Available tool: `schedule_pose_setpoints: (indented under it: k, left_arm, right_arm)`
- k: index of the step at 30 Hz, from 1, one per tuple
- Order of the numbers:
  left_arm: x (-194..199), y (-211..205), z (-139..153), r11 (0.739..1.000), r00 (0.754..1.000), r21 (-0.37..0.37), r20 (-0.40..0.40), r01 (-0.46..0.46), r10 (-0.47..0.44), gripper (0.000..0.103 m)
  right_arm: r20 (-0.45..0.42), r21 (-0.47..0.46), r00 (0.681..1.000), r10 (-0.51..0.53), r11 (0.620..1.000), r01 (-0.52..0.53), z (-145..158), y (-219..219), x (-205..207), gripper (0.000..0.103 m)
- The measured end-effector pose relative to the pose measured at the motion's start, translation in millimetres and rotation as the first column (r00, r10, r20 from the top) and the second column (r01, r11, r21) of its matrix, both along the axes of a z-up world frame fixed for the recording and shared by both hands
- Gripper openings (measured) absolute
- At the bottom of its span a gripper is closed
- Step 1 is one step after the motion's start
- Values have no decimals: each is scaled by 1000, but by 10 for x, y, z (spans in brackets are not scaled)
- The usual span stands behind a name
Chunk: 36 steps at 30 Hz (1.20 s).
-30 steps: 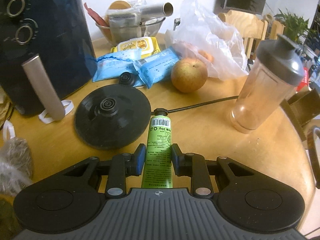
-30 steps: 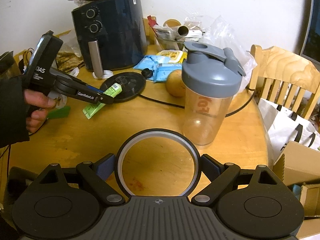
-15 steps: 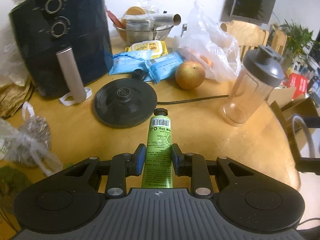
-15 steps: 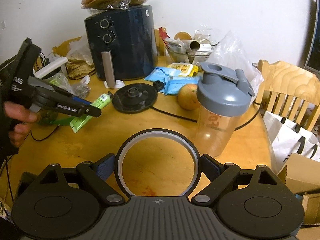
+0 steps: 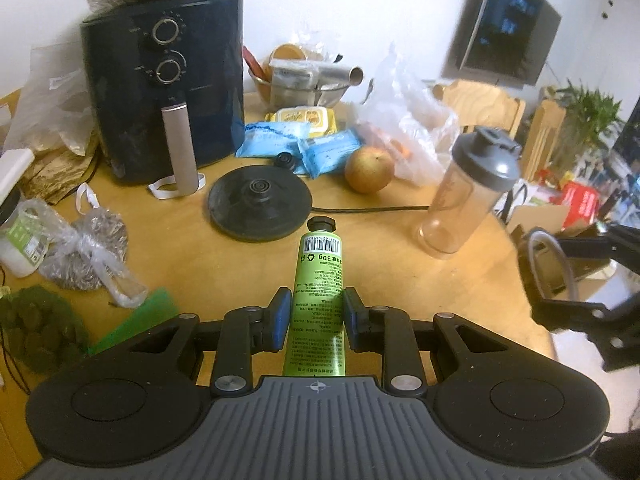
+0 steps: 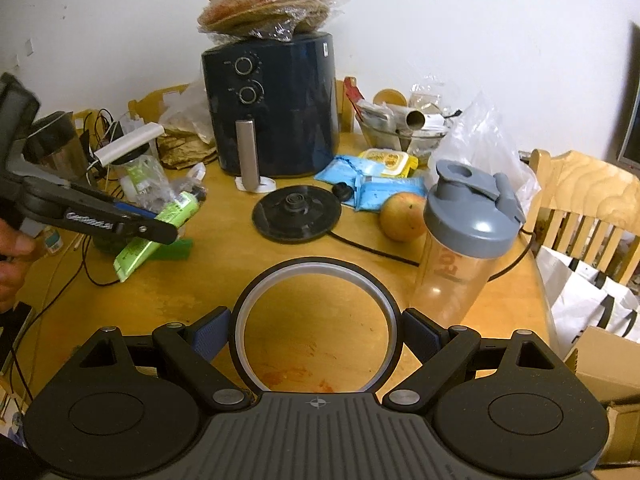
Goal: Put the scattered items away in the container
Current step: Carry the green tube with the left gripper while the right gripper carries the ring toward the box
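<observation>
My left gripper [image 5: 314,305] is shut on a green tube [image 5: 319,292] with a black cap and holds it above the wooden table [image 5: 372,248]. The tube also shows in the right wrist view [image 6: 160,226], in the left gripper [image 6: 158,230] at the far left. My right gripper [image 6: 316,326] is shut on a black ring with a pale inner band [image 6: 316,276], held above the table's front. The right gripper also shows at the right edge of the left wrist view [image 5: 560,280]. No container for the items is plainly recognisable.
A dark air fryer [image 6: 272,108] stands at the back. A black kettle base [image 6: 297,212] with its cord, blue packets [image 6: 368,184], an apple [image 6: 402,217], a grey-lidded shaker bottle [image 6: 466,240] and a steel bowl [image 5: 298,88] crowd the table. Bags [image 5: 80,252] lie left; chairs [image 6: 584,200] stand right.
Both grippers have pulled back and risen from the table, so more of the table shows. The left one still holds the tube, the right one the ring.
</observation>
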<state>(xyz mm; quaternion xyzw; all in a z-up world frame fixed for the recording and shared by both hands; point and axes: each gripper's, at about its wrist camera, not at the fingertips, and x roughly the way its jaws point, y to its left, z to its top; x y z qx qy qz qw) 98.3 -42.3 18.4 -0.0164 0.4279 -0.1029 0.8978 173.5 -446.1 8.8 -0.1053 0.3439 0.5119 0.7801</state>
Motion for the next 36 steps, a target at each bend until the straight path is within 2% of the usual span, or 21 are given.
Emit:
schedule_pose_setpoints:
  k: [9,14,20,30,31,36]
  left_arm:
    - [-401,15,51,998,999,-50,-17,-47,46,28]
    - [-566,92,-8,986,990,-114,-77,-122,114,28]
    - [-773,217,-130,954,968,-195,-159,-226,196,28]
    - [-1104,284,-334,899,930,-288,-262,-332,259,28]
    - [-1127,281,-352,895,927,-292,-269,-338,262,28]
    - [-1222,302,-416,873,914,-318,-294,-370,280,28]
  right_arm:
    - [-17,15,1000,24,1000,-24,22,-48,-171,92]
    - [-15,16,999,50,999,-50,29,-63,-299,92]
    - [-26,7,997,77,997,-77,0,-77,-427,92]
    - [-28,-13,991,133,991,-133,-18,-52,-603,92]
    - [-33,-21,963,269,963,-270,-18,-49,-617,92]
    - [-35,-35,951,307,951,-308,-35,-39,-687,92]
